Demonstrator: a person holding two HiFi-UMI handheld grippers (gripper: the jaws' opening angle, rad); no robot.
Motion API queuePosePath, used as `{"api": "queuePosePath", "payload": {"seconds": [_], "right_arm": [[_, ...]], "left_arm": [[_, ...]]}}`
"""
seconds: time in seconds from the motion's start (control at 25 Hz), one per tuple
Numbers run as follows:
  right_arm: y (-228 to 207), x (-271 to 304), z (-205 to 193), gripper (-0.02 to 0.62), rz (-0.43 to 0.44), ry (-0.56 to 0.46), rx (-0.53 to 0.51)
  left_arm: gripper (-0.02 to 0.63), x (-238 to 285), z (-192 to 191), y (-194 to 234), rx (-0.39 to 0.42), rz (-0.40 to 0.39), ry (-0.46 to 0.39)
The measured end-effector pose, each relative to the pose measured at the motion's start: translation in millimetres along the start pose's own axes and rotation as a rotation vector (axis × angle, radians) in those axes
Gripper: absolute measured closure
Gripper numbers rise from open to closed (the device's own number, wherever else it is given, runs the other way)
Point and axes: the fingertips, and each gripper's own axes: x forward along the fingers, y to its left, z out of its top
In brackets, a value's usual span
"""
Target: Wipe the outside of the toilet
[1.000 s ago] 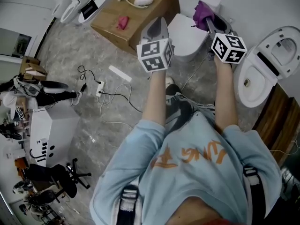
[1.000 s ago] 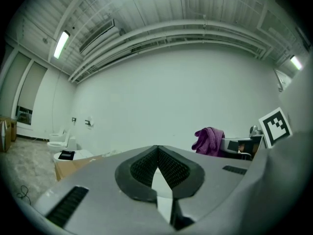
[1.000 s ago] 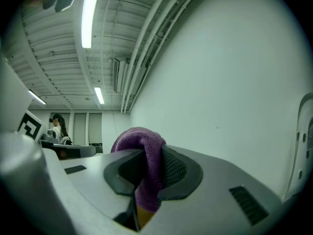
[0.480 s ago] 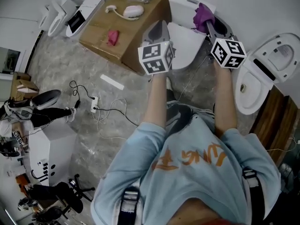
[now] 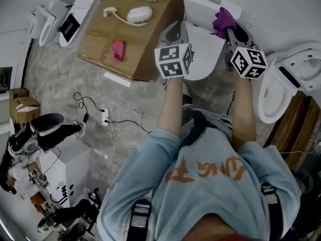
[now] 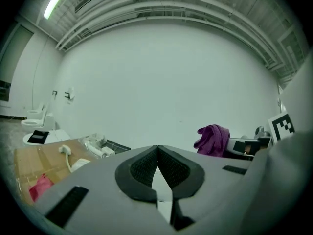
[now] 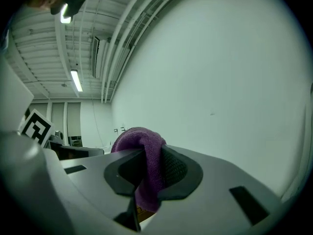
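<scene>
White wall backs the toilet (image 5: 200, 46), lid end toward the person. At its tank the right gripper (image 7: 146, 168) clamps a purple cloth (image 7: 142, 148); over its lid the left gripper (image 6: 156, 163) sits closed, empty.

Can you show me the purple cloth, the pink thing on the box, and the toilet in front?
purple cloth (image 5: 223, 20), head view, on its bunched top.
pink thing (image 5: 118, 49), head view, on its middle.
toilet (image 5: 208, 49), head view, on its white lid.

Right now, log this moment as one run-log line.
left gripper: shut, empty | right gripper: shut on purple cloth | cloth over white toilet, near its tank; contact unclear
</scene>
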Motion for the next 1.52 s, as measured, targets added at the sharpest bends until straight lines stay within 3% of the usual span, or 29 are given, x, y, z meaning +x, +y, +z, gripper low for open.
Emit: {"api": "queuePosePath", "payload": {"seconds": [0.32,0.44,0.6,0.76,0.92,1.08,1.24,1.52], "right_arm": [[6,105,-7,0.515,0.003,0.04,-0.009],[-9,113,-20,0.515,-0.052,0.104,-0.075],[-49,106,-27,0.515,-0.124,0.111,-0.003],[-74,111,-38,0.515,-0.145,0.144,0.025],[-91,148,-51,0.515,-0.092,0.146,0.071],[-94,197,-64,0.515,0.042,0.156,0.112],[-104,229,-58,0.515,0.163,0.193,0.104],[-147,280,-67,0.515,0.215,0.259,0.085]], "left_arm": [[0.581,81,11,70,-0.044,-0.044,0.042],[0.581,102,0,88,-0.086,-0.045,0.08],[0.581,133,-14,82,-0.128,-0.072,0.107],[0.581,154,-25,59,-0.114,-0.119,0.136],[0.581,183,-33,70,-0.086,-0.079,0.161],[0.581,208,-31,95,-0.058,0.014,0.181],[0.581,234,-26,88,-0.063,0.049,0.186],[0.581,276,-38,66,-0.049,0.049,0.235]]}}
